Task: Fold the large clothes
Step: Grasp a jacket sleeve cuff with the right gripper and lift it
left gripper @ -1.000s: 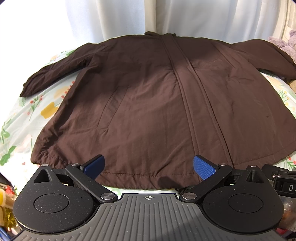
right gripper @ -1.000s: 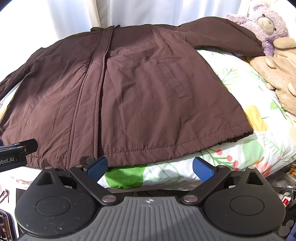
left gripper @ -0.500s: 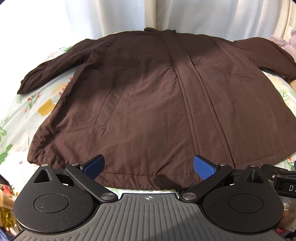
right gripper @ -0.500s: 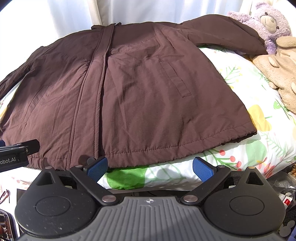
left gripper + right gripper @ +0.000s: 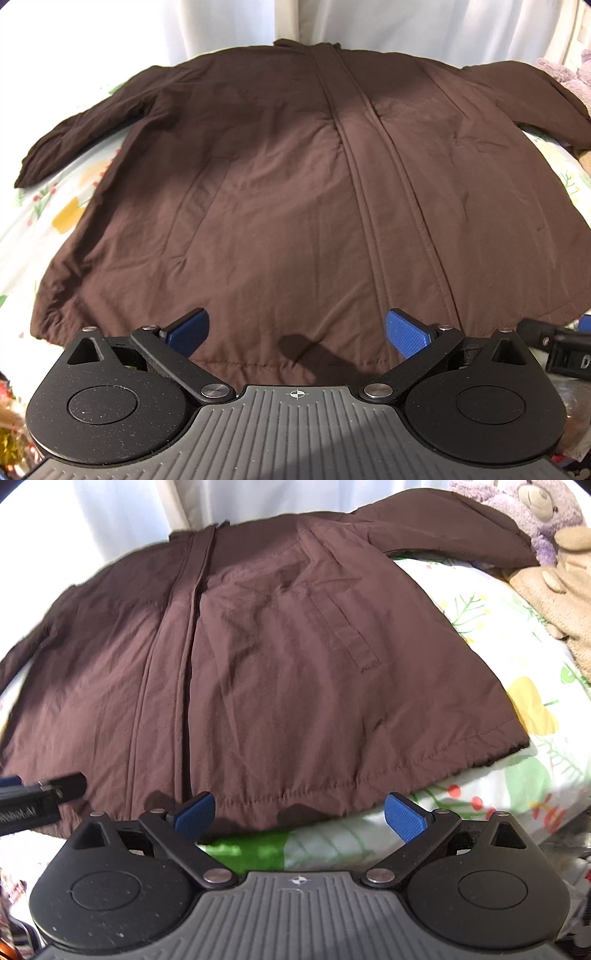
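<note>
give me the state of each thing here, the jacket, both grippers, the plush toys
brown jacket: spread flat and unfolded on the floral bedsheet, front closed, sleeves out to the sides
left gripper: open, over the jacket's hem, holding nothing
right gripper: open, at the hem's edge, holding nothing
purple plush bear: lying by the jacket's sleeve
tan plush toy: lying on the bedsheet

One brown jacket (image 5: 280,206) lies spread front-up on one bed with a floral sheet (image 5: 491,620), its two sleeves out to either side and one closed placket running down the middle. One slanted pocket shows on each front panel, two in all. Two hand-held grippers are in view, the left hand-held gripper (image 5: 297,330) and the right hand-held gripper (image 5: 299,810), each with two blue fingertips. Two plush toys sit at the bed's edge: one purple bear (image 5: 539,509) and one tan toy (image 5: 554,590).
</note>
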Motion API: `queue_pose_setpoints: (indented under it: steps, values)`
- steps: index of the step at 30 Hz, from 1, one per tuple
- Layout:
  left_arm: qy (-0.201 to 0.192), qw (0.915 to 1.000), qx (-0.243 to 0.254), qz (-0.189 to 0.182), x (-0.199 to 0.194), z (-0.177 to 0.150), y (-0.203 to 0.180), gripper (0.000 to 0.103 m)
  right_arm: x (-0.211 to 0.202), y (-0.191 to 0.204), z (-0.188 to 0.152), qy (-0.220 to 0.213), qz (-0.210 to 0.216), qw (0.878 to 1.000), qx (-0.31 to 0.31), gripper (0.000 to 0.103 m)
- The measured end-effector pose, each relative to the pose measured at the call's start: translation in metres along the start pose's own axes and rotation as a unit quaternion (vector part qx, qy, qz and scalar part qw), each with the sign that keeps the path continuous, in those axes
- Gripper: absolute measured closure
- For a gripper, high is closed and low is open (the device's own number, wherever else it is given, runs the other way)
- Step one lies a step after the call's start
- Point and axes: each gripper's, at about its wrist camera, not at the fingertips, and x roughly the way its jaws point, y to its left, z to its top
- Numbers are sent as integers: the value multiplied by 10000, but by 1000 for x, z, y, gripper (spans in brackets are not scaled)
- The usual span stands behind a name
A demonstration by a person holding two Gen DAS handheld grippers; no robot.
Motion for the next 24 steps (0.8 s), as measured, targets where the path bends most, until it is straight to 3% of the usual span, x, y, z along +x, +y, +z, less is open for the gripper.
queue_pose_setpoints:
  steps: [1, 3, 6, 8, 11, 14, 17, 20, 24]
  values:
    - [27, 10000, -12, -42, 3, 3, -1, 0, 0, -4, 4, -109, 127, 9998, 77, 5]
    - [64, 9999, -69, -127, 10, 12, -1, 0, -4, -26, 15, -668, 768, 9936, 496, 5]
    - [55, 9994, -205, -285, 23, 31, -2, 0, -7, -69, 37, -1592, 1821, 9622, 1253, 5]
    - [-51, 9989, -321, -342, 33, 47, -2, 0, -2, -97, 60, -1839, 1979, 9482, 1670, 5]
    - [-238, 9979, -471, -389, 51, 72, -4, 0, 13, -141, 97, -2092, 1893, 9335, 2211, 5]
    - [-467, 9973, -441, -361, 70, 99, -7, 0, 36, -205, 136, -2620, 1759, 9008, 2981, 5]
    - [-776, 9960, -422, -141, 90, 123, -7, 0, 69, -260, 165, -2795, 1615, 8689, 3753, 6]
    - [-799, 9952, -571, -39, 114, 144, -2, 0, 98, -299, 188, -2896, 1349, 8461, 4267, 24]
    - [-513, 9945, -917, -13, 142, 156, 10, 0, 124, -328, 210, -3014, 1174, 8210, 4705, 31]
